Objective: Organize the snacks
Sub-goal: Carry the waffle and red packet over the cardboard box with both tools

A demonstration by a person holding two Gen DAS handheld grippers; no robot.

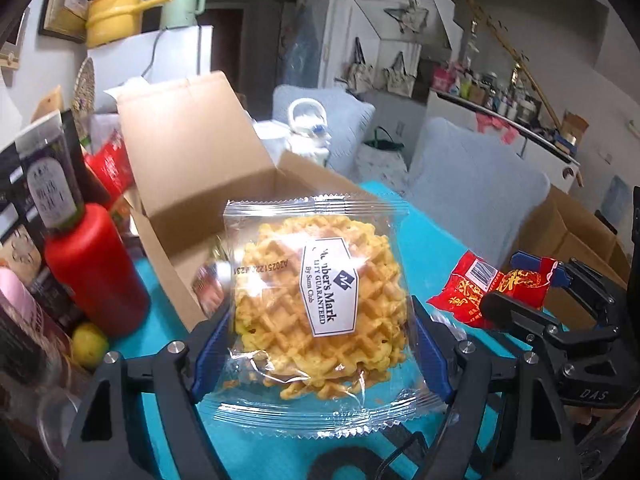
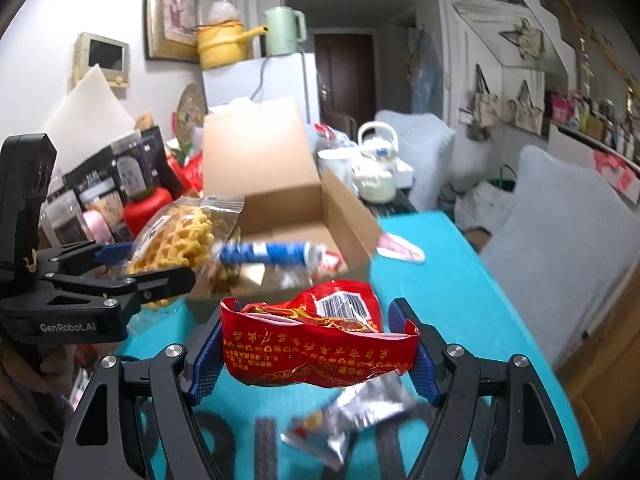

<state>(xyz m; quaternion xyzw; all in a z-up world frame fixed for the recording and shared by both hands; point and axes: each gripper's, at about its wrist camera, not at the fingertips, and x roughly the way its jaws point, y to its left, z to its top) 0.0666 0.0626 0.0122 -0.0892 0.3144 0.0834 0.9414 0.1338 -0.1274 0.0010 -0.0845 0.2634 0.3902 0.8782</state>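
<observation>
Left gripper [image 1: 320, 312]: I have its blue pads pressed against both side edges of the waffle packet, jaws set wide to span the wrapper. From my right camera I see it side-on at the left [image 2: 160, 268], black fingers closed around the same packet.

Waffle packet [image 1: 316, 300]: clear crinkle-edged wrapper with yellow waffles inside and a white label; I hold it lifted off the table, in front of the open box. In my right view it shows at the left [image 2: 180, 236], just beside the box's near left corner.

Right gripper [image 2: 316, 344]: I have it clamped on the red snack bag, one blue pad on each end, jaws well apart. My left camera shows it at the right edge [image 1: 520, 284] with the bag in its fingers.

Red snack bag [image 2: 320, 340]: crumpled red foil with gold print and a barcode patch on top; I hold it above the table, just short of the box's near wall. Also seen in my left view [image 1: 492, 288].

Cardboard box [image 2: 344, 208]: open, lid flap standing up at the back; inside I make out a blue-and-white tube-shaped packet [image 2: 272, 254] and other wrappers, blurred. In my left view it sits behind the waffles [image 1: 192, 168].

Table [image 2: 460, 288]: turquoise cover; a silver packet [image 2: 352, 416] lies below my right gripper and a pink-and-white packet [image 2: 400, 248] lies just right of the box.

Left clutter: a red bottle [image 1: 96, 272] and a yellow-green fruit [image 1: 90, 344] stand beside the box.
</observation>
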